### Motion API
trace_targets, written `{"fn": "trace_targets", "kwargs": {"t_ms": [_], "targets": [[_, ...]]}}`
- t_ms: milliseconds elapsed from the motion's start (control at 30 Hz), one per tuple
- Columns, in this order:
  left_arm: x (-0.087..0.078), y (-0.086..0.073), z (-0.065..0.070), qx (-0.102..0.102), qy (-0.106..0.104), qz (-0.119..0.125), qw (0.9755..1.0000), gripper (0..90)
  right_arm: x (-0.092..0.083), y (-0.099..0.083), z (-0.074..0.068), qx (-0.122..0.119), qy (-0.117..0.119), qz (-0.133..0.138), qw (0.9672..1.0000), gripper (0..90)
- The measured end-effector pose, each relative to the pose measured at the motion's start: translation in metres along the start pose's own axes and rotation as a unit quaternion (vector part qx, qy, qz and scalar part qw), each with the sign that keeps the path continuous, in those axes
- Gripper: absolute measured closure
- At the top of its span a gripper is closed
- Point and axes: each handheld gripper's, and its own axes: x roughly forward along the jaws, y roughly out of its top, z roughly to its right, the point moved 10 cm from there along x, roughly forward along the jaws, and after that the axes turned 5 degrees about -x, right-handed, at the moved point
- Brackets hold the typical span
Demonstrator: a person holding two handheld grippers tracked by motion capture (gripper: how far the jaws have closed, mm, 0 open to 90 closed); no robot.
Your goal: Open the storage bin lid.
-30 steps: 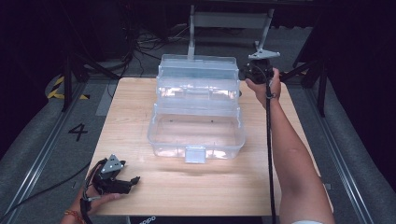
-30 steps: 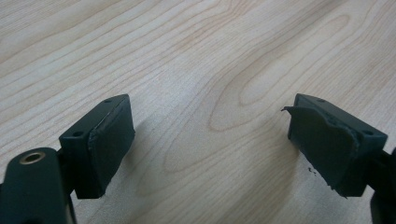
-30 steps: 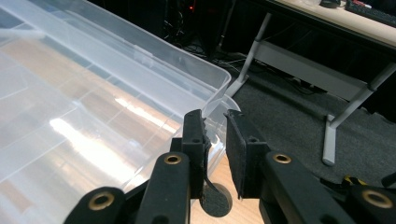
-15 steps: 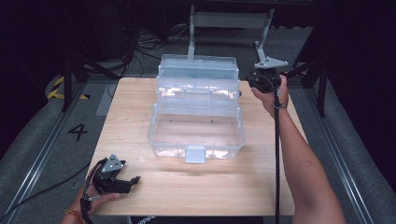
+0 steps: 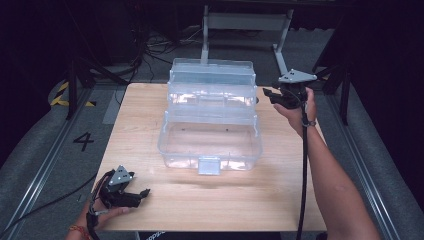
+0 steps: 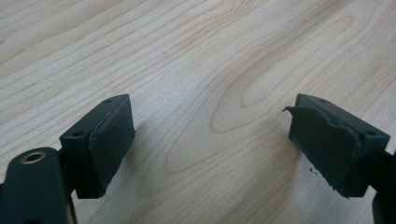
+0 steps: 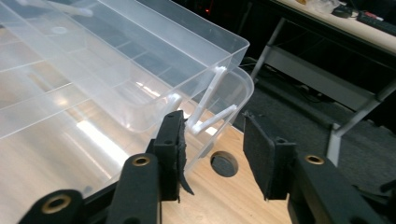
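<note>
The clear tiered box (image 5: pixel 210 117) stood open mid-surface (image 5: pixel 150 210), long axis running left to right, latch facing the person, trays stepping back. The right gripper (image 5: pixel 267 94) had drawn right of the box's end since 1 second earlier, its jaws just opening, nothing between them. The left gripper (image 5: pixel 142 192) rested open at the surface's near-left corner.
</note>
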Motion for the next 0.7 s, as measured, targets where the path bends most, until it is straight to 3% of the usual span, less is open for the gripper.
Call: {"fn": "trace_targets", "kwargs": {"t_ms": [167,433,467,533,700], "targets": [[0.0,0.0,0.0,-0.003,-0.001,0.0,1.0,14.7,-0.008,-0.01,-0.004,0.017,0.025,-0.018,0.9994,46.0],[0.0,0.0,0.0,0.0,0.0,0.0,1.0,14.7,-0.023,-0.02,-0.007,0.016,0.027,-0.018,0.9993,40.0],[0.0,0.0,0.0,0.002,0.0,0.0,1.0,14.7,-0.024,-0.023,-0.009,0.02,0.036,-0.026,0.9988,38.6],[0.0,0.0,0.0,0.001,0.0,0.0,1.0,14.7,-0.028,-0.025,-0.01,0.012,0.031,-0.026,0.9991,38.6],[0.0,0.0,0.001,-0.003,-0.001,0.0,1.0,14.7,-0.037,-0.036,-0.023,-0.006,0.047,-0.035,0.9983,37.8]]}}
